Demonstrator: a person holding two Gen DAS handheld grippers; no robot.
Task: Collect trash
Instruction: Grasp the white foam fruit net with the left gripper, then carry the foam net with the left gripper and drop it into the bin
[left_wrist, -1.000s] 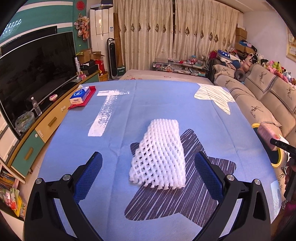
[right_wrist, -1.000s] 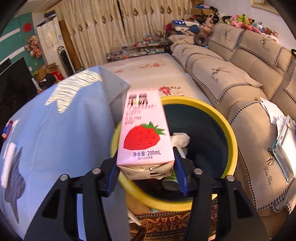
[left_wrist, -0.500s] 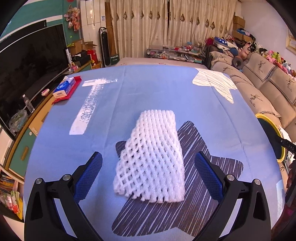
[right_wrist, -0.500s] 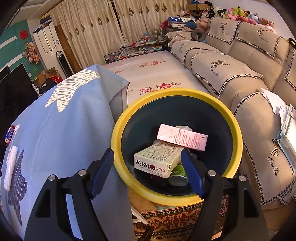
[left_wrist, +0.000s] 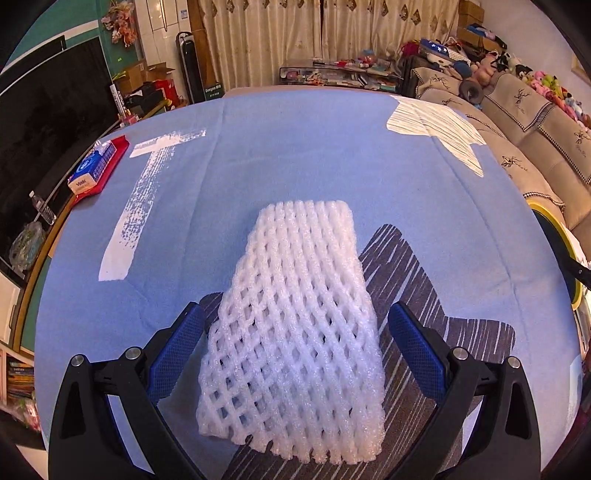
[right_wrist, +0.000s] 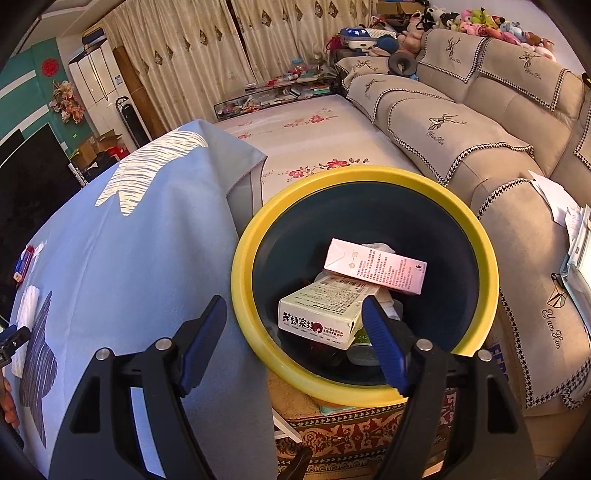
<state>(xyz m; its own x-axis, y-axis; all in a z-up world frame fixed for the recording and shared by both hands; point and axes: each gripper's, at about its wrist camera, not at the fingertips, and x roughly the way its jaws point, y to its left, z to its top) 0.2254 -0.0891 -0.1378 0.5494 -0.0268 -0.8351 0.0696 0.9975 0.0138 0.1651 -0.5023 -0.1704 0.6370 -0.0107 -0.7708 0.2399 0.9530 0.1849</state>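
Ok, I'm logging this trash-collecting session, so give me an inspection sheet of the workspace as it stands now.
Surface: blue tablecloth with white and dark printed patches.
Job's things: white foam net sleeve lies flat on the cloth; yellow-rimmed bin beside the table holds a pink carton atop a pale green carton.
Clutter: tissue pack on a red tray at the table's far edge.
Grippers: left gripper open, straddling the sleeve; right gripper open, empty, above the bin.
Cables: nothing seen.
Surroundings: sofa, television, curtains.

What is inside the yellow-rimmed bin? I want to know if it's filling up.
In the bin: a pink carton lying on a pale green carton, white crumpled paper behind, and a container below. Anything deeper is covered.
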